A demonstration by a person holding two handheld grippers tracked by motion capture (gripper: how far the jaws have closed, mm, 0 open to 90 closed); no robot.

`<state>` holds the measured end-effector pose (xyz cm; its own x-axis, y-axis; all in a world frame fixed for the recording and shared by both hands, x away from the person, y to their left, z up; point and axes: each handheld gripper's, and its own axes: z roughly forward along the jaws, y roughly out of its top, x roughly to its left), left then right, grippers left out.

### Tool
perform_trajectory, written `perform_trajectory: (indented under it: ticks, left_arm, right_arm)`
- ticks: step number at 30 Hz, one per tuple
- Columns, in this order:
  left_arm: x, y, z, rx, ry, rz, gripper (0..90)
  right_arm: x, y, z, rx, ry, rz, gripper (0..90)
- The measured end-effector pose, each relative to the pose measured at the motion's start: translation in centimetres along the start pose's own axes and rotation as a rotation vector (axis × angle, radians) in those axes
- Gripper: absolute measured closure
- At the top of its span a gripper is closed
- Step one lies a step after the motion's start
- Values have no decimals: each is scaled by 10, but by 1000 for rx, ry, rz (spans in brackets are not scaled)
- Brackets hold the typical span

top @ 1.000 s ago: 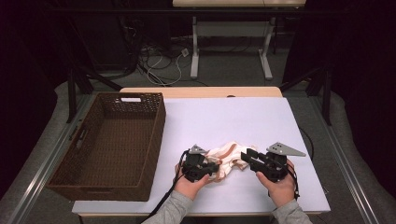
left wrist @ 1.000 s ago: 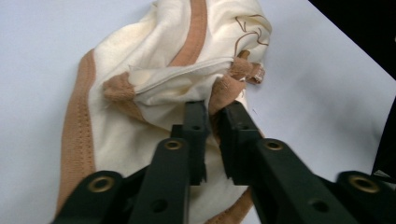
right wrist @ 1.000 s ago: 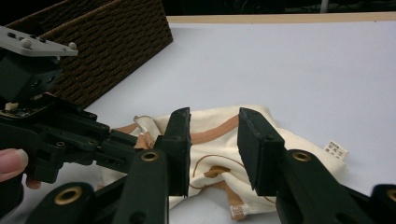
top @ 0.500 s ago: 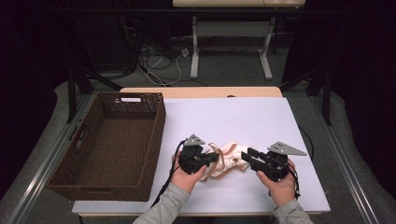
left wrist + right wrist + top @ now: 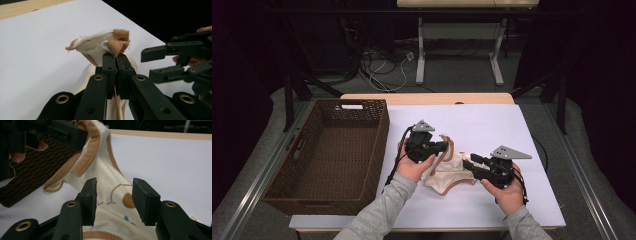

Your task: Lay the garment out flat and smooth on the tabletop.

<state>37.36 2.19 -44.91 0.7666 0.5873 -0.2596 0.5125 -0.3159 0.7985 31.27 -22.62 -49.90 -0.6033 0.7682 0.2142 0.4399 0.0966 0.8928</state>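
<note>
wicker basket (image 5: 324, 155) waits at far left, likely the drop spot | my left tool (image 5: 443, 147) is clamped on the tan-trimmed edge of the cream baby garment (image 5: 449, 170), lifting it off the tabletop (image 5: 492, 125) | garment's long axis runs from that raised edge down-right | my right tool (image 5: 468, 165) gapes over its lower part, ready to pinch.

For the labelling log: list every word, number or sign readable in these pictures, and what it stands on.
None readable.
Cream cloth garment with tan trim: printed tan and blue shapes, no letters.
Brown woven wicker basket: white tag on far rim, too small to read.
</note>
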Motion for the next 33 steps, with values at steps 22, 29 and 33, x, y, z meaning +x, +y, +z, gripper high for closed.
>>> perform_trajectory:
  ticks: [22, 29, 33]
  left_arm:
    - [28, 23, 17, -1, -23, -62, 875]
    - [36, 32, 16, -11, 11, -67, 874]
    - [41, 35, 13, -48, 44, -64, 852]
  right_arm:
    - [-10, 24, 60, 122, 33, -154, 668]
    - [-12, 41, 70, 165, 39, -154, 886]
    - [-20, 56, 73, 154, 37, -120, 891]
